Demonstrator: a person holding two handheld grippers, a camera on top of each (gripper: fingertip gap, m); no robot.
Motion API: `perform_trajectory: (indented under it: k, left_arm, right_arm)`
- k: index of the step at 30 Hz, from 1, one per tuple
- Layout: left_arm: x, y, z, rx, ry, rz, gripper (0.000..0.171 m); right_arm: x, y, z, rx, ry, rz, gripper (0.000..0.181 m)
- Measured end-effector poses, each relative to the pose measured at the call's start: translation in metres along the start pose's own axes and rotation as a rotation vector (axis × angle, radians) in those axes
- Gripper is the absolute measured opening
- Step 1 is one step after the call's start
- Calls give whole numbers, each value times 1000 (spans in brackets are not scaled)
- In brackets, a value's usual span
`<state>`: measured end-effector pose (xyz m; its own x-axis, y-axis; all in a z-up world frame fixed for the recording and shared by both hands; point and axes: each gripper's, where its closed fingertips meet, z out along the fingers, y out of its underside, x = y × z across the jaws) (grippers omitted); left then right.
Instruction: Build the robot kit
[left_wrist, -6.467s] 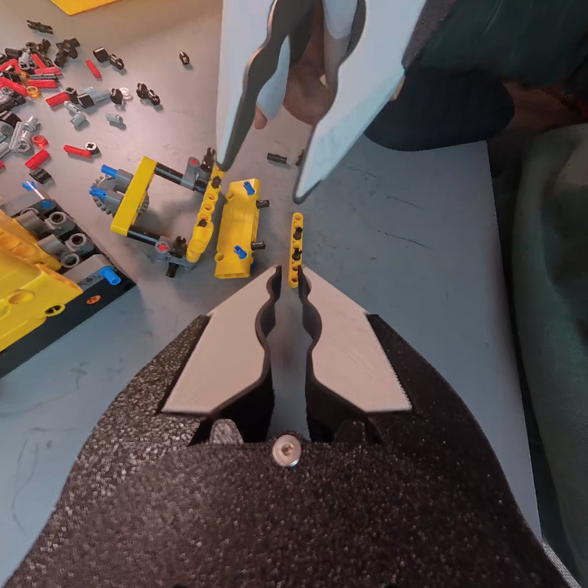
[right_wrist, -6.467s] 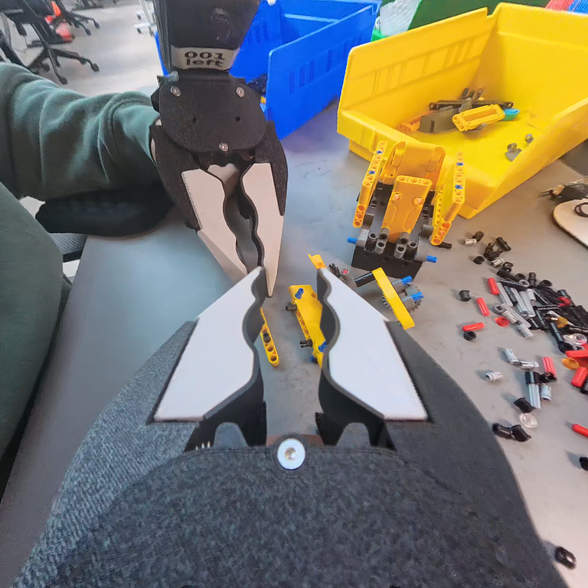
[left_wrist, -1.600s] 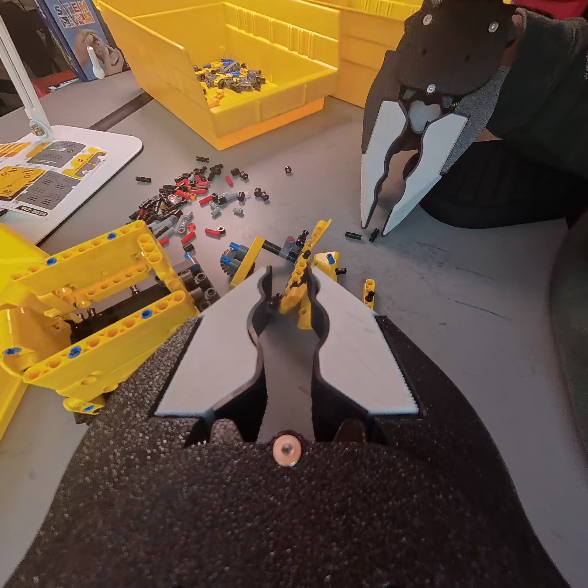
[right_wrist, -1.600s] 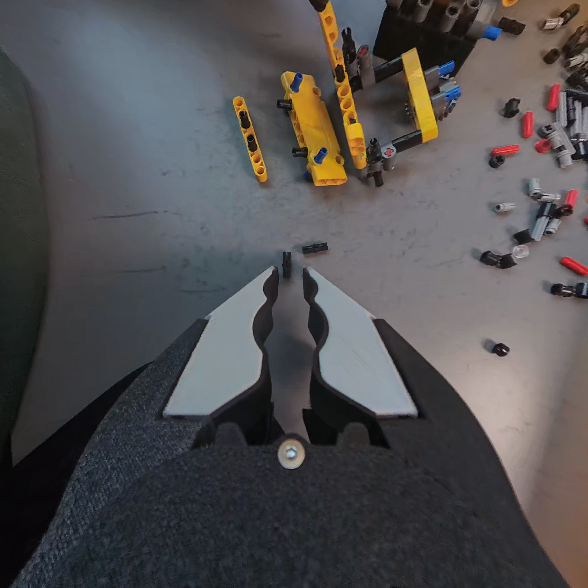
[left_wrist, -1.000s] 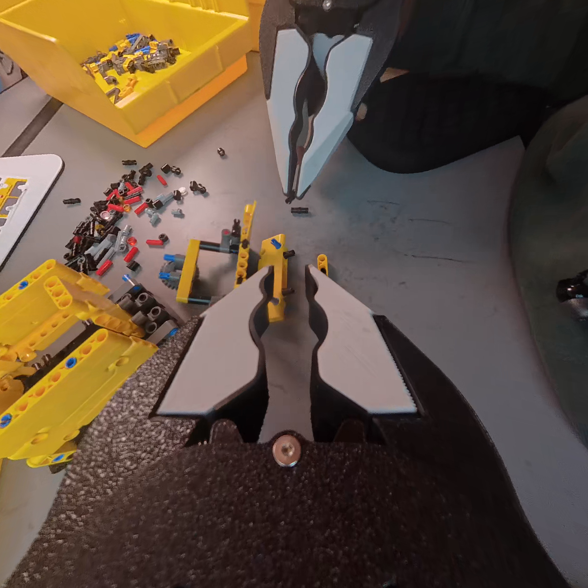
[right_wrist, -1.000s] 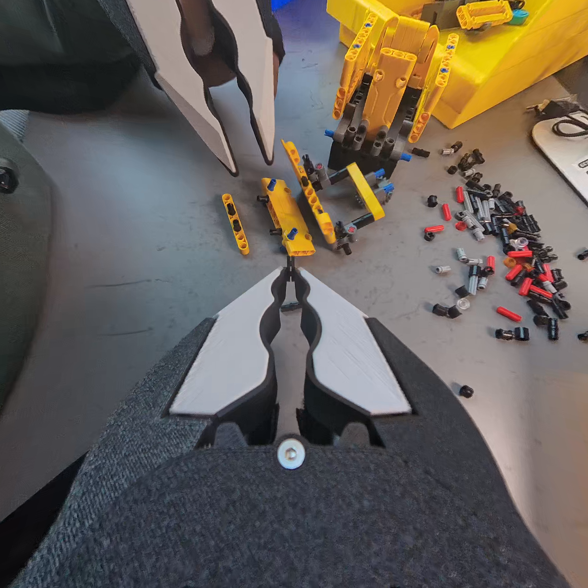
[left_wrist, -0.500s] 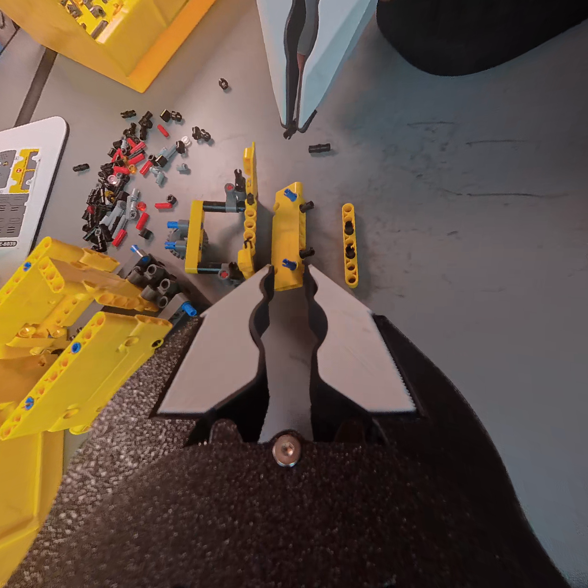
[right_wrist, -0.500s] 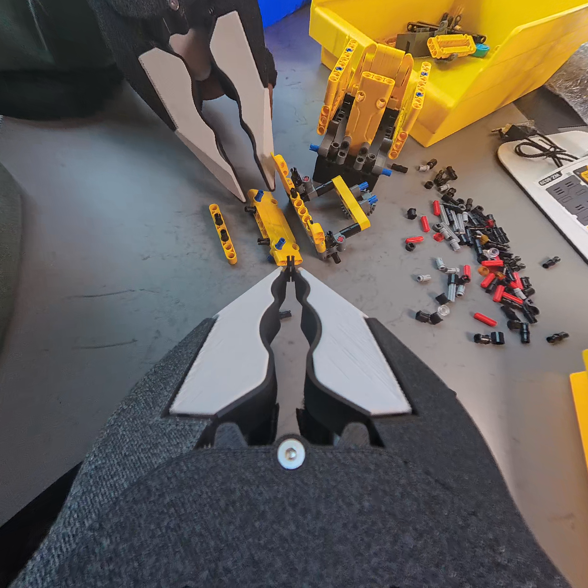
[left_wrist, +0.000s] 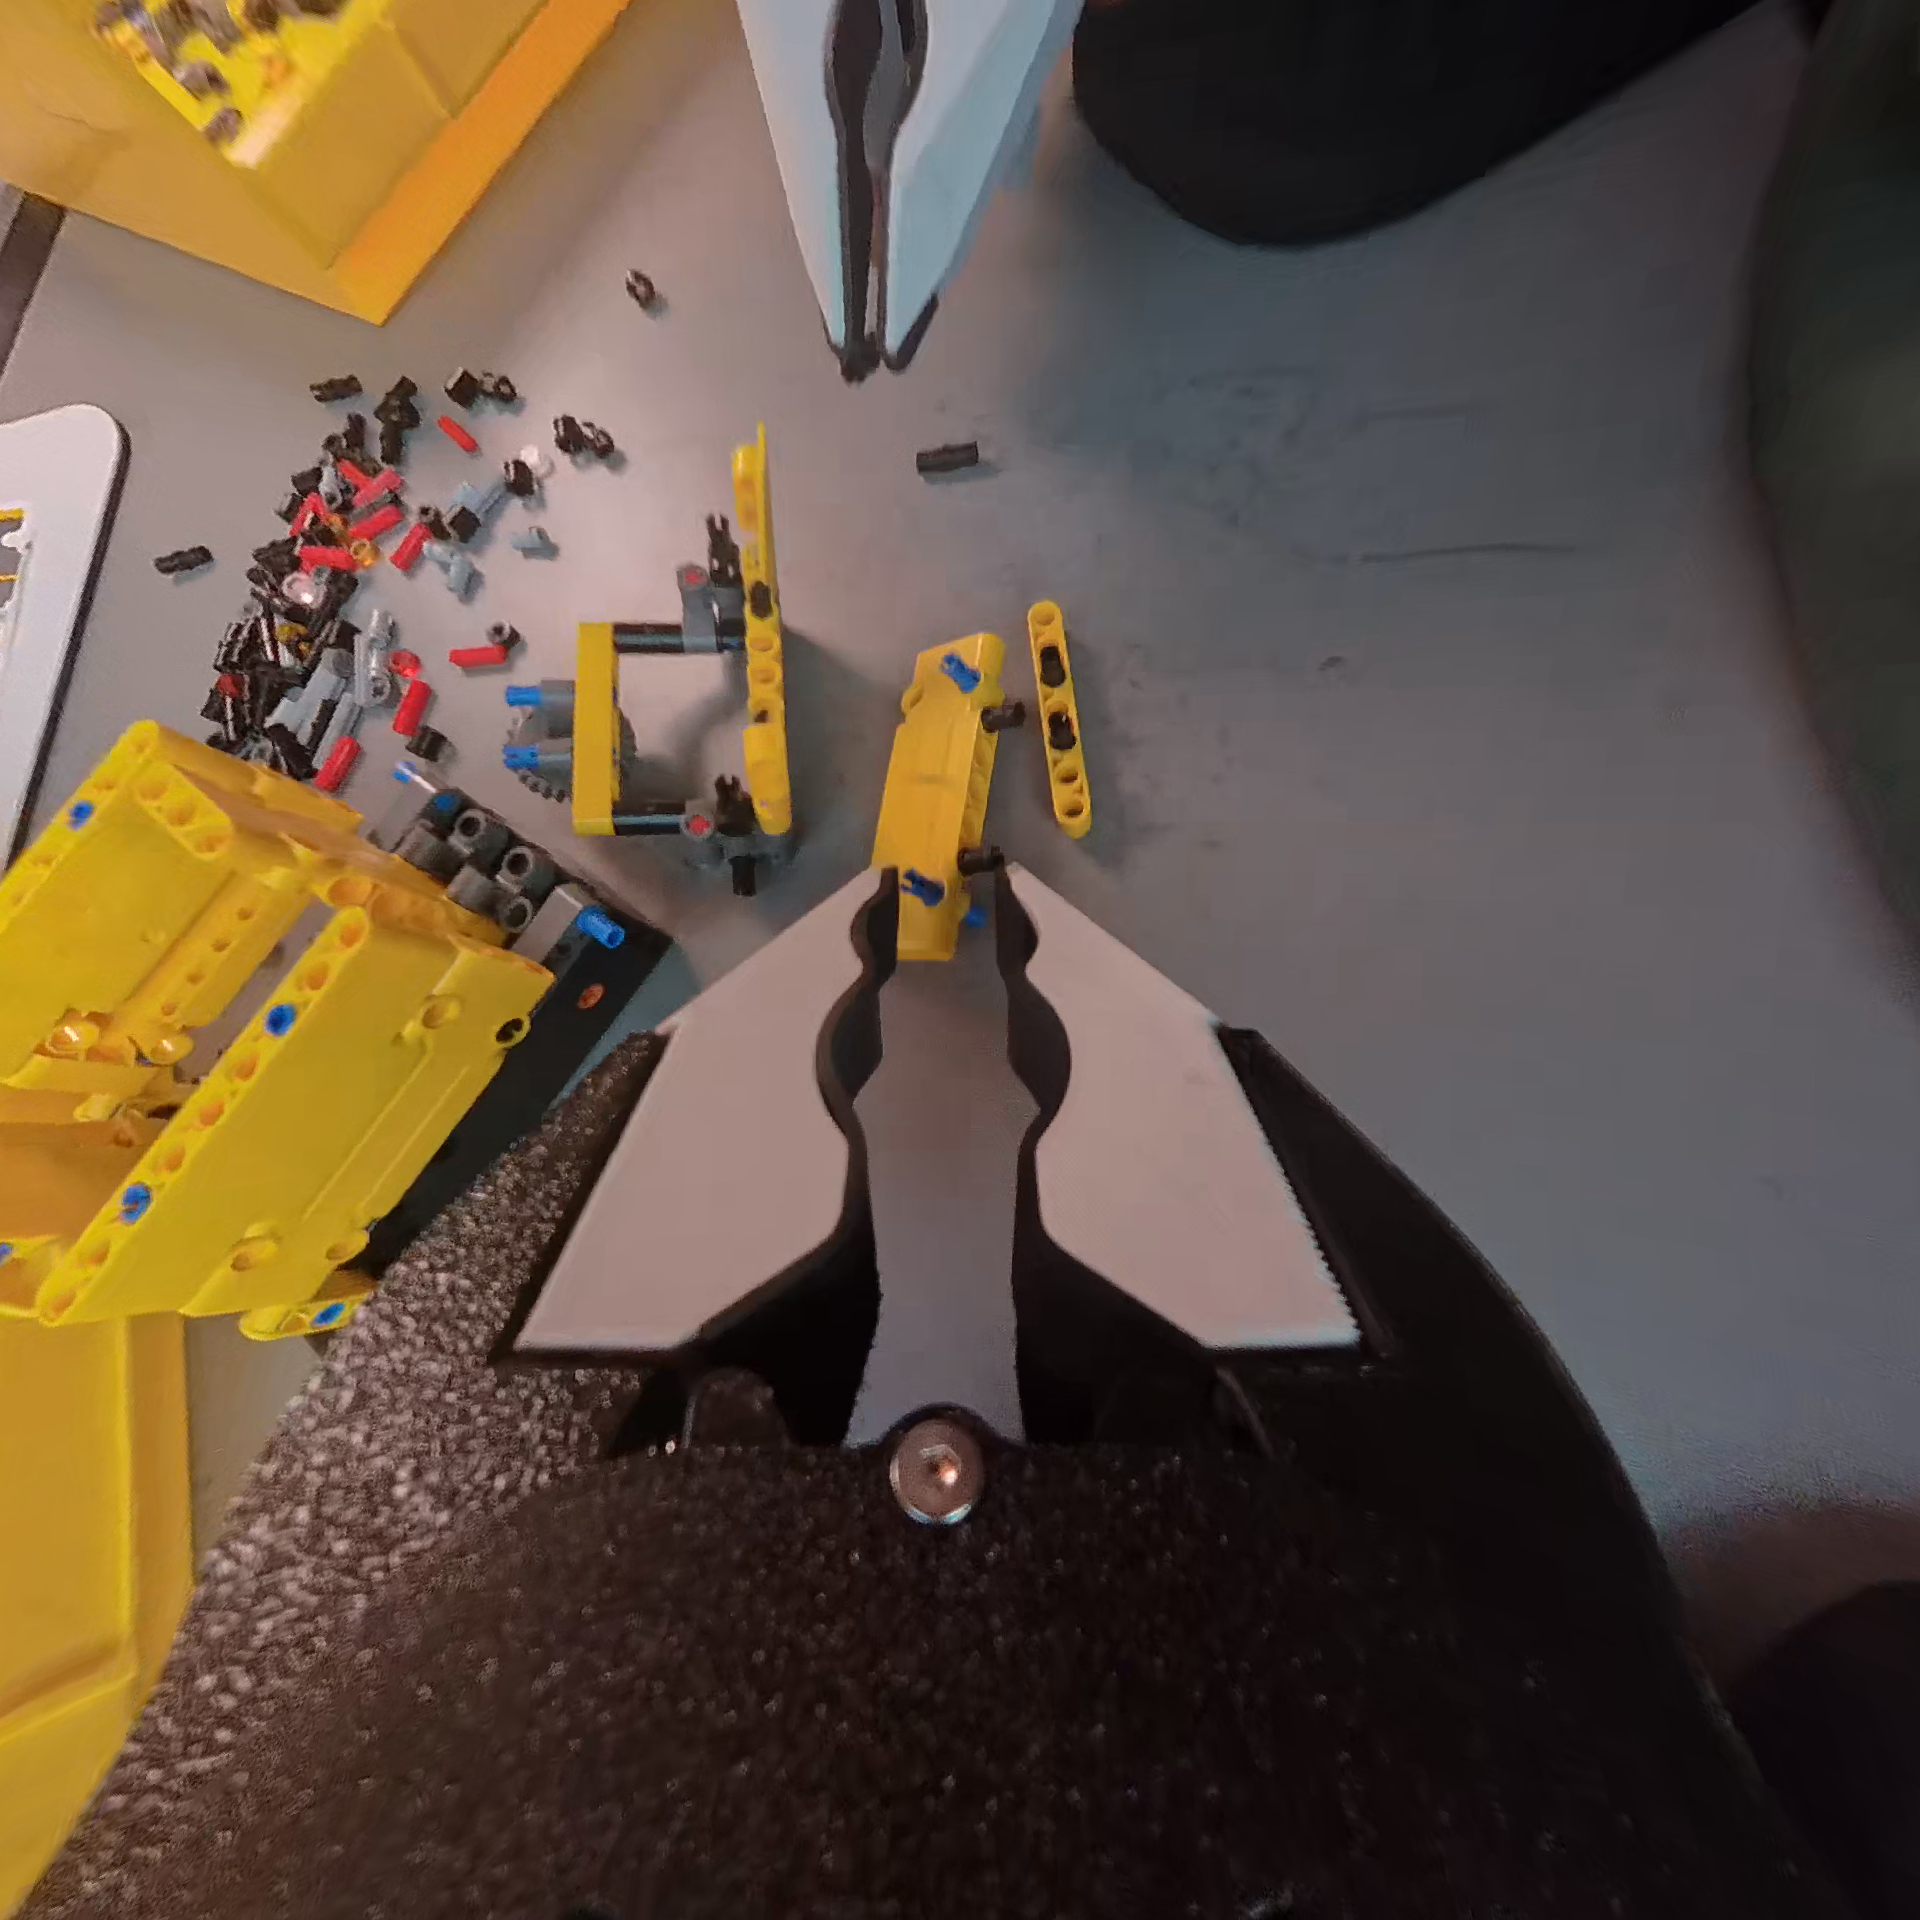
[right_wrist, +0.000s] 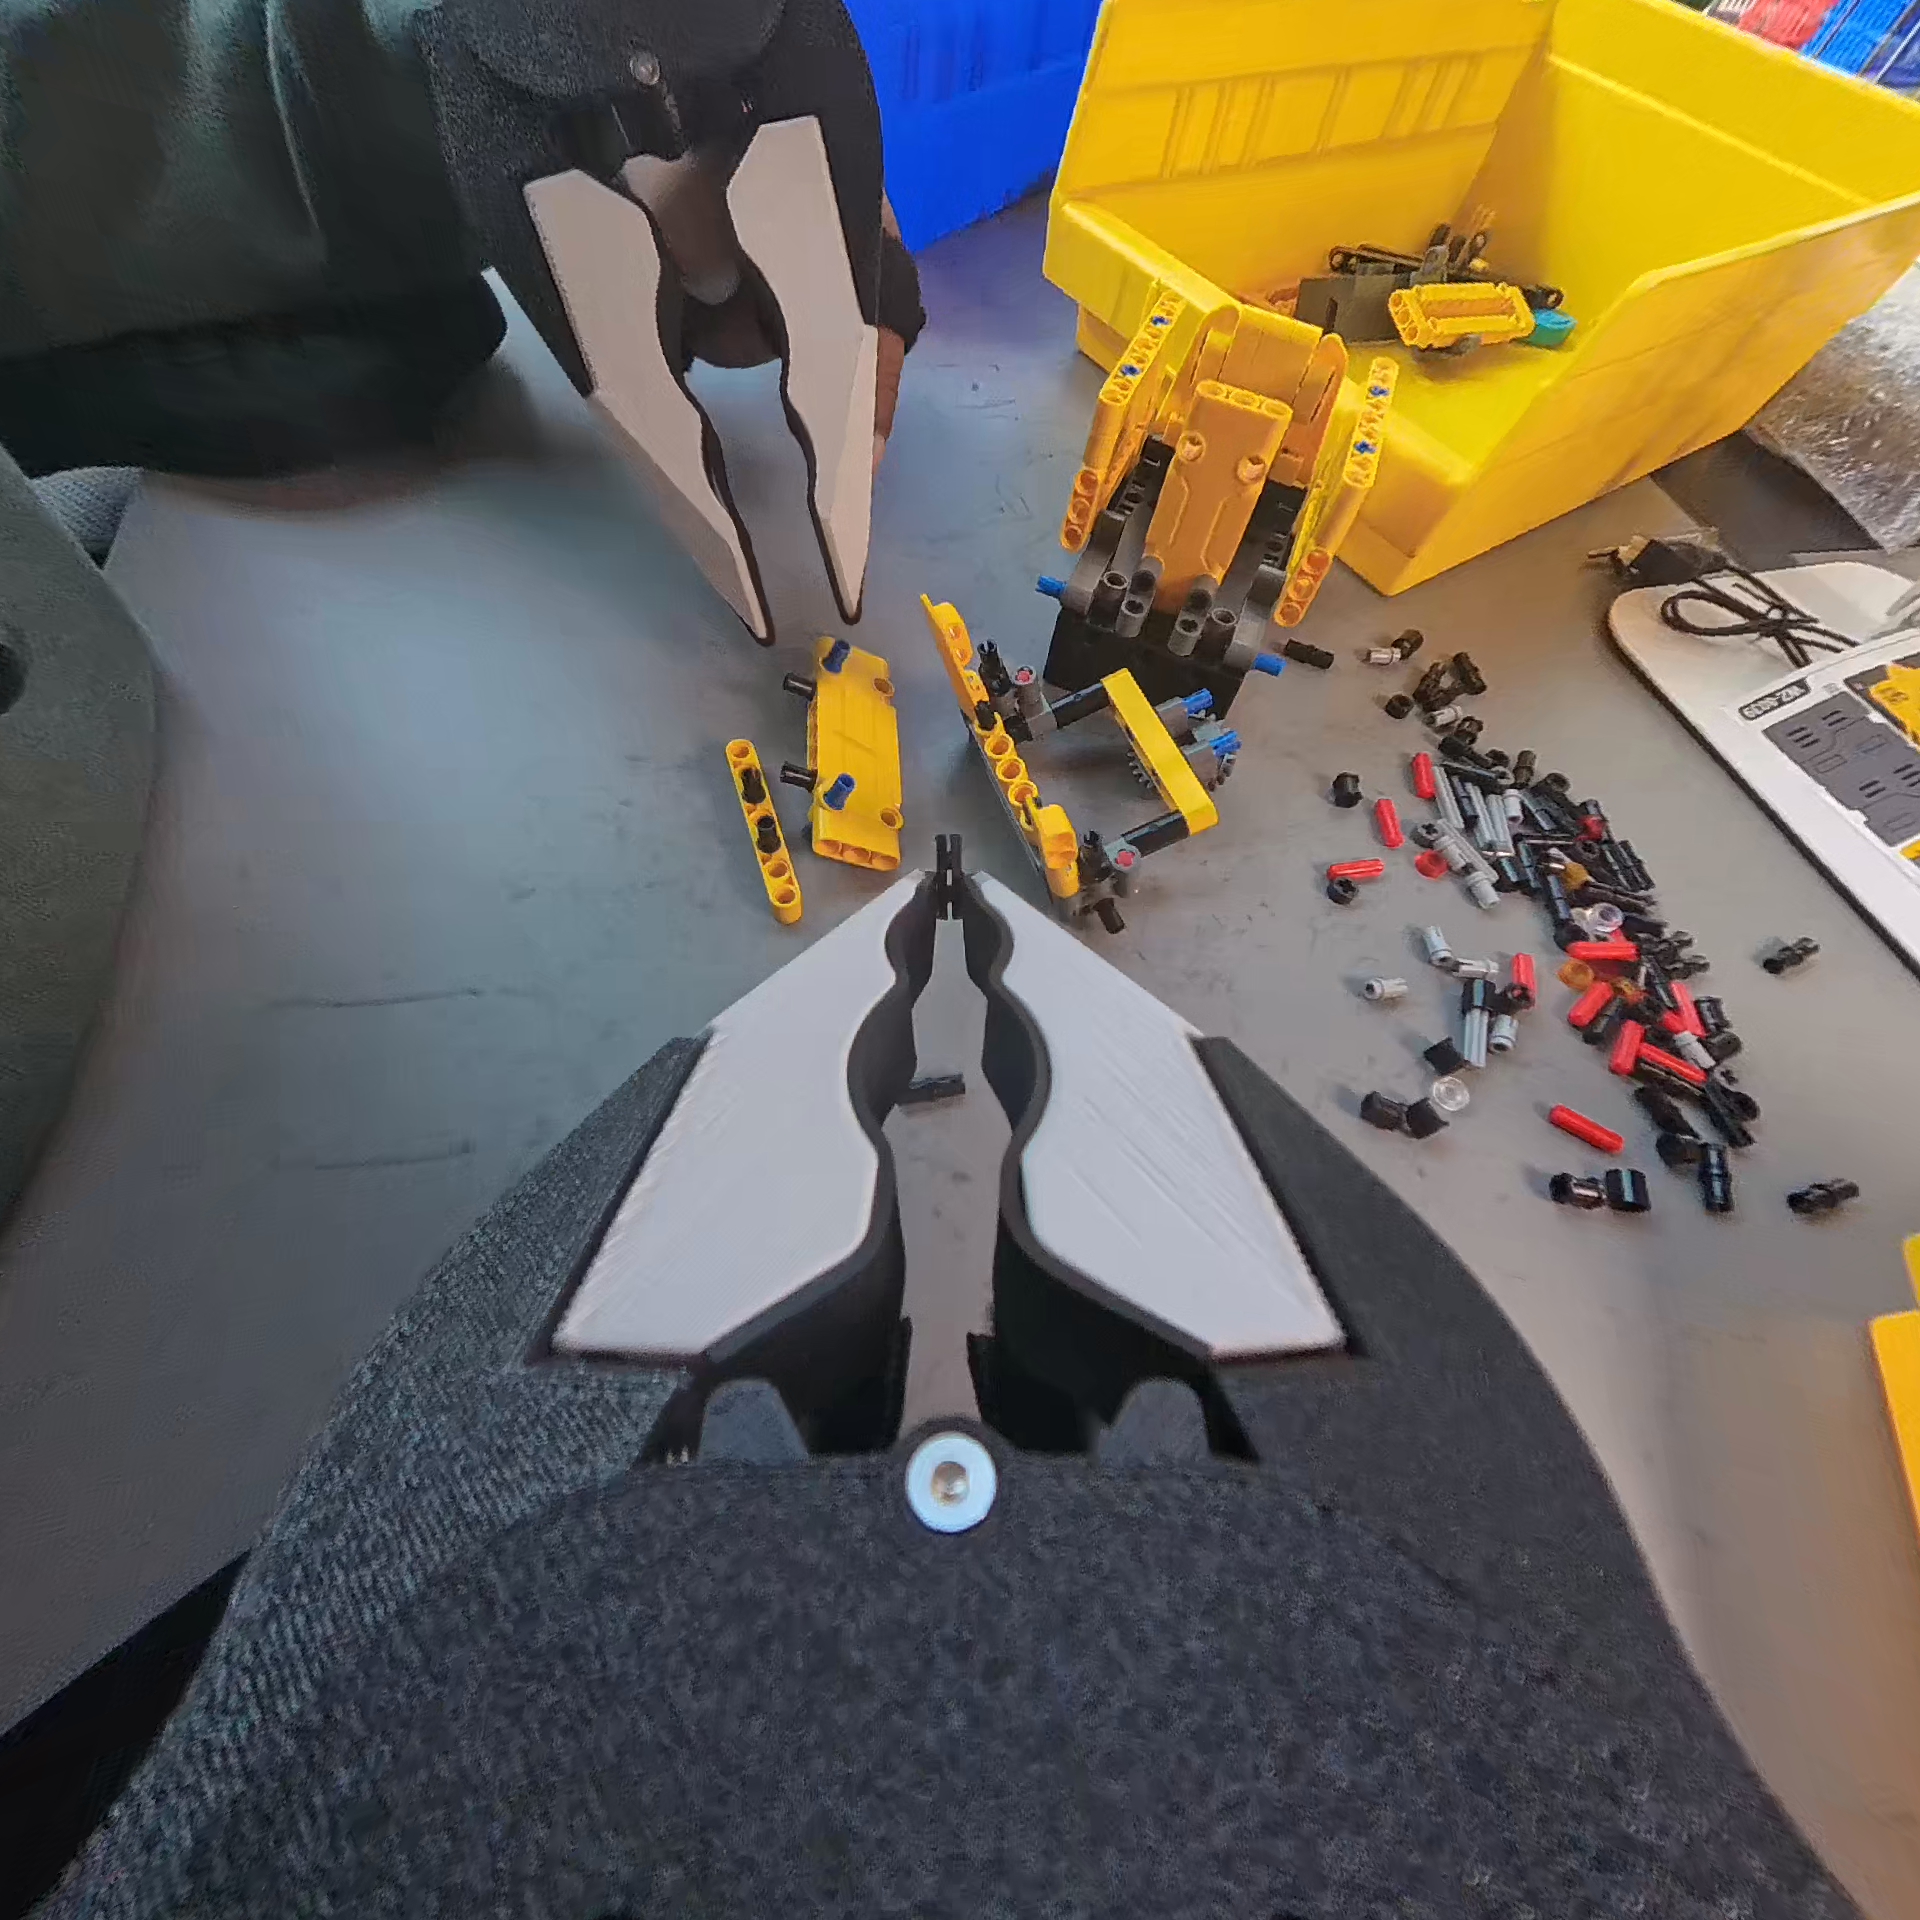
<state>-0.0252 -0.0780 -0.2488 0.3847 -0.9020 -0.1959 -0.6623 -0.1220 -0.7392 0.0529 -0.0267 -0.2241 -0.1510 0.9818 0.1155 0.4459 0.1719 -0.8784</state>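
My left gripper (left_wrist: 942, 883) is open, its jaws standing on either side of the near end of a yellow block (left_wrist: 940, 790) with blue and black pins, which lies on the grey table. It also shows in the right wrist view (right_wrist: 808, 623) at the block's (right_wrist: 854, 769) far end. I cannot tell whether the jaws press on the block. My right gripper (right_wrist: 945, 883) is shut on a small black pin (right_wrist: 945, 868) and holds it above the table near the block. It also shows in the left wrist view (left_wrist: 868, 353). A thin yellow beam (left_wrist: 1060, 732) lies beside the block.
A yellow frame assembly with a gear (left_wrist: 675, 727) lies left of the block, and a large yellow model (left_wrist: 239, 1039) beyond it. Loose red, black and grey pins (right_wrist: 1558, 935), a spare black pin (left_wrist: 945, 457), a yellow bin (right_wrist: 1558, 208), a blue bin (right_wrist: 966, 104) and a printed sheet (right_wrist: 1818, 727) surround them. Left tips to right tips: about 11 cm.
My right gripper shut on the black pin and lifted it off the table. My left gripper came down around the yellow block, which has shifted away from the frame and turned slightly.
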Motion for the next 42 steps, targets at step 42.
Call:
perform_trajectory:
  k: [42]
  left_arm:
    - [2, -124, -31, 833, 528, -735, 3]
  right_arm:
    - [-36, -90, -15, 455, 43, -144, 11]
